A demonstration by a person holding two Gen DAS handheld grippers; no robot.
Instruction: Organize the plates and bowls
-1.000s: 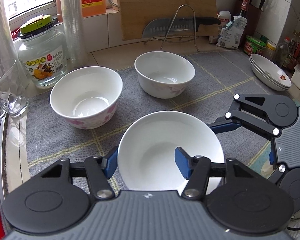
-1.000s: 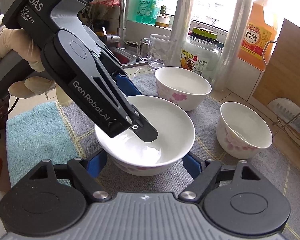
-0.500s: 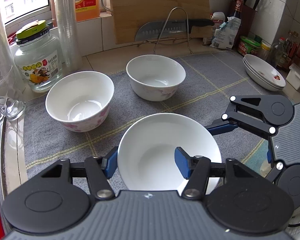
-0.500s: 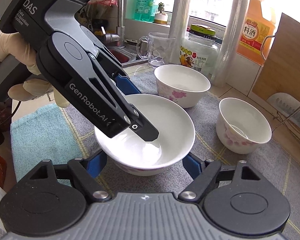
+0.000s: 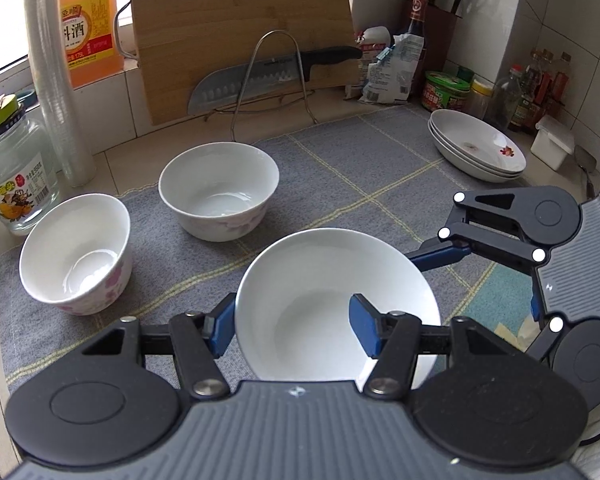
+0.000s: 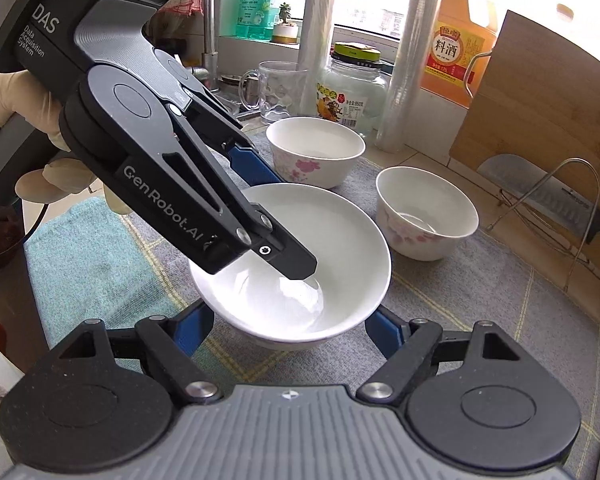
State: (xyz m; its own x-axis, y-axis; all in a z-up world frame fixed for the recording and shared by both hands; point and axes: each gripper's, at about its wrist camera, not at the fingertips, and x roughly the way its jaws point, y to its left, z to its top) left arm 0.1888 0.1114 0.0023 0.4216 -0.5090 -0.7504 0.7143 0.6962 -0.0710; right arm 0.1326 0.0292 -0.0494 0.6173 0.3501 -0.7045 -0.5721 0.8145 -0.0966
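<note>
Held bowl (image 5: pixel 332 304) shifted rightward; two bowls (image 5: pixel 76 256) on mat, three stacked plates (image 5: pixel 476 148).

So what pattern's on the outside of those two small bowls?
Pink flowers on white, clearest on the nearer small bowl in the right wrist view.

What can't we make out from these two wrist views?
- Right wrist view: whether the right gripper presses the bowl; the bowl's rim overhangs the contact.
- Both views: whether the bowl's base touches the mat; the bowl itself hides it.
- Left wrist view: the bowl's near rim, behind the left gripper.
</note>
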